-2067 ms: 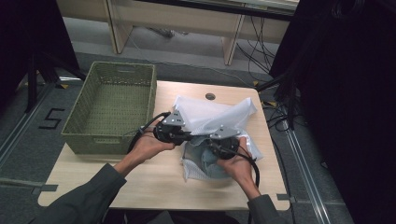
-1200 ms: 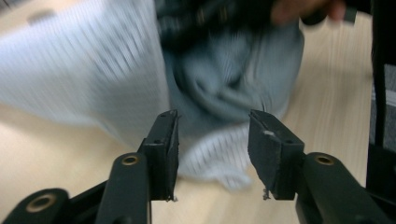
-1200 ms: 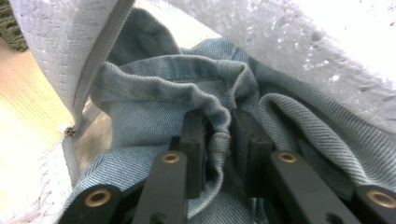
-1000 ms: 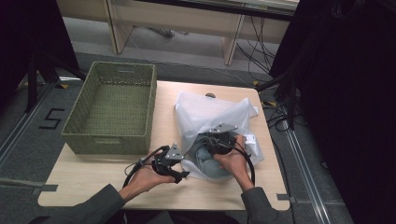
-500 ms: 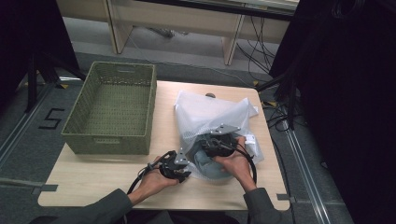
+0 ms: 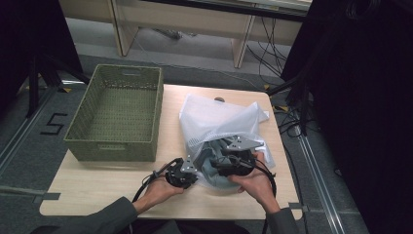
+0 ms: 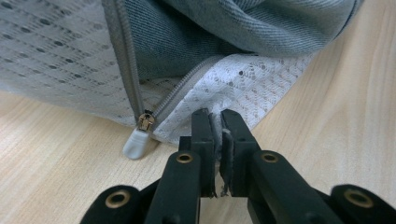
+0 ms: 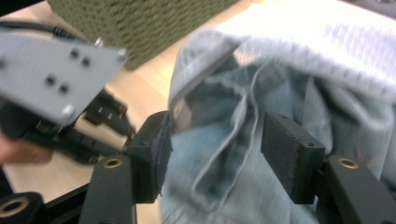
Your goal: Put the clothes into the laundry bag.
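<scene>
High view, L to R: green basket on the surface, then left gripper at the near corner of the white mesh bag — jaws just closed, pinching the bag's edge beside the zipper pull. Right gripper over the denim at the bag's mouth — jaws opening, apart, pressing nothing.

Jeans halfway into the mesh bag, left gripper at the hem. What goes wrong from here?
1. The left gripper has just closed, thinly, on the mesh bag edge beside the zipper pull; a tug may slip it free.
2. The right gripper has just been opening around the jeans; unpinned, they may slide out of the mouth.
3. Denim lies against the zipper track and may snag on closing.
</scene>
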The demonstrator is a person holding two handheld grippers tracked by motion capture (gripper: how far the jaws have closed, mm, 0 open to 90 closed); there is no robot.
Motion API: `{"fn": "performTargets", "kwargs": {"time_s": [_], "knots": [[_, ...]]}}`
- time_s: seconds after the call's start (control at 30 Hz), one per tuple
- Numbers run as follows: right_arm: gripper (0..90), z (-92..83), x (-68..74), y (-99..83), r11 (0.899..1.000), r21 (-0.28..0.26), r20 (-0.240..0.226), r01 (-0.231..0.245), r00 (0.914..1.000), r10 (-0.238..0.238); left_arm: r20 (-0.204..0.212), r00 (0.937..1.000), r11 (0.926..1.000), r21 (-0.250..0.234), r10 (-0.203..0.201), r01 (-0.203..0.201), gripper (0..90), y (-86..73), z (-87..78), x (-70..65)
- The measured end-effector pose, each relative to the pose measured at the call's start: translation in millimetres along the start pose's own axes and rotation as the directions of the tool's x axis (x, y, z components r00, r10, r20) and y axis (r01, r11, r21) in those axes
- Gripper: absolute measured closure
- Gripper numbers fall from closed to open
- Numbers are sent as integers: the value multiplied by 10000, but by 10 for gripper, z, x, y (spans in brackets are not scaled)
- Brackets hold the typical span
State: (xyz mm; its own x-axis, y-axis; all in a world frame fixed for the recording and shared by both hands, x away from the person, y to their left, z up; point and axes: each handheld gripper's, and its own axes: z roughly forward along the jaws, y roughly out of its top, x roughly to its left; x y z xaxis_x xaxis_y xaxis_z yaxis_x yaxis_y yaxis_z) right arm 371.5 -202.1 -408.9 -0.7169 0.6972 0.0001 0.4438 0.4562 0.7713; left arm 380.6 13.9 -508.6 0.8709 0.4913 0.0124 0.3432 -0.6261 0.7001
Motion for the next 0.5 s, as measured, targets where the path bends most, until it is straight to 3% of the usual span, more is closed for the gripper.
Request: {"fn": "performTargets", "kwargs": {"time_s": [0.03, 0.1, 0.17, 0.23, 0.3, 0.33, 0.4, 0.47, 0.5], "knots": [[426, -14, 35, -43, 9998, 88, 53, -205, 9998, 205, 32, 9998, 9998, -58, -197, 197, 840, -3, 3, -10], [423, -23, 48, -123, 9994, 341, -113, 26, 9999, -22, 37, 10000, 10000, -46, 14, -14, 841, -2, -2, -5], [422, -10, 75, -196, 9978, 648, -241, -154, 9996, 170, 76, 10000, 10000, -40, -41, 41, 842, -1, -2, -8], [418, 45, 87, -273, 9971, 737, -45, -181, 9998, 185, 101, 9999, 10000, -35, -12, 13, 843, 0, -4, -4], [411, 113, 98, -334, 9931, 1156, -211, -212, 9995, 238, 118, 9998, 9999, -39, -133, 133, 844, -4, -6, -9], [408, 162, 96, -370, 9925, 1219, -254, -48, 9996, 79, 119, 9999, 10000, -27, 27, -27, 844, -1, -10, 0], [409, 251, 115, -425, 9856, 1677, -262, 202, 9995, -160, 144, 9998, 9999, -43, -145, 146, 844, -5, -4, -11], [430, 359, 138, -475, 9754, 2157, -65, 445, 9990, -441, 156, 9999, 10000, -42, -33, 33, 846, -4, -6, -12], [466, 415, 142, -487, 9735, 2264, -73, 309, 9995, -301, 165, 9998, 9999, -39, -142, 142, 847, -5, -4, -24]]}}
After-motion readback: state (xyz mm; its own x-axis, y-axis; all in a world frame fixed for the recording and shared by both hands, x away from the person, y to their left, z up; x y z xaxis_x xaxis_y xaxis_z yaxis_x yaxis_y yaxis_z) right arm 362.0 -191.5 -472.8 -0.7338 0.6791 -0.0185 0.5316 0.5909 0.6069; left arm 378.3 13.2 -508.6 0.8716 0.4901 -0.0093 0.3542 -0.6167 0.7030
